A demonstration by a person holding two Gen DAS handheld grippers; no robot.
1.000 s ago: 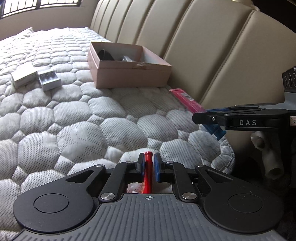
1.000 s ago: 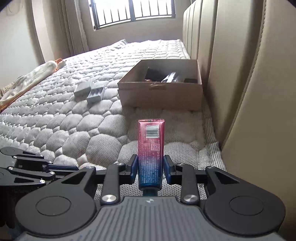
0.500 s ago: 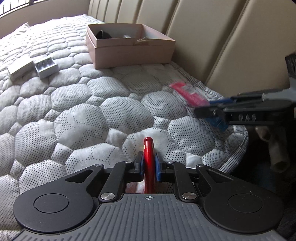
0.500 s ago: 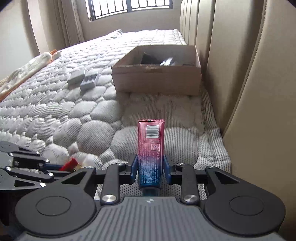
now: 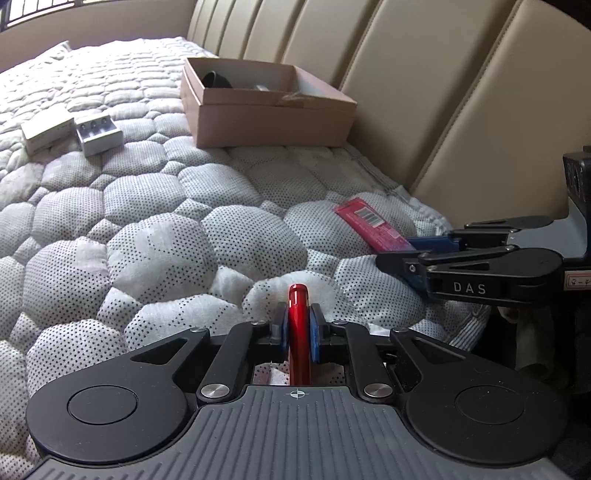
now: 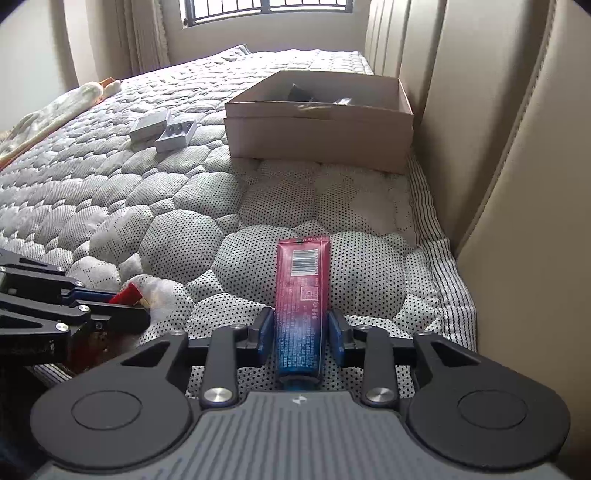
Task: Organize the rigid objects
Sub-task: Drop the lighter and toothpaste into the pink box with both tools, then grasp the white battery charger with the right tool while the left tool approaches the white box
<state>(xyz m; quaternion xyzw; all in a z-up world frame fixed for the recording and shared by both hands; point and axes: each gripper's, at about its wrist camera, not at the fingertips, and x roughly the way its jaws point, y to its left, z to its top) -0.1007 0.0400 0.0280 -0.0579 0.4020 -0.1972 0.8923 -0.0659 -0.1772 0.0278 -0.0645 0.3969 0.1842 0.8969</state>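
My left gripper is shut on a thin red object, held low over the near end of the quilted mattress. My right gripper is shut on a pink-and-blue tube that points forward and lies low over the quilt; the tube also shows in the left wrist view. An open cardboard box with dark items inside stands ahead against the padded headboard; it shows in the left wrist view too. The left gripper and red object sit at the left in the right wrist view.
Two small grey boxes lie on the quilt left of the cardboard box, also in the right wrist view. The beige padded headboard runs along the right. A light cloth bundle lies at the far left. A barred window is behind.
Both grippers have kept their grip and shifted over the mattress; the cardboard box now looks nearer and the tube has come down close to the quilt.
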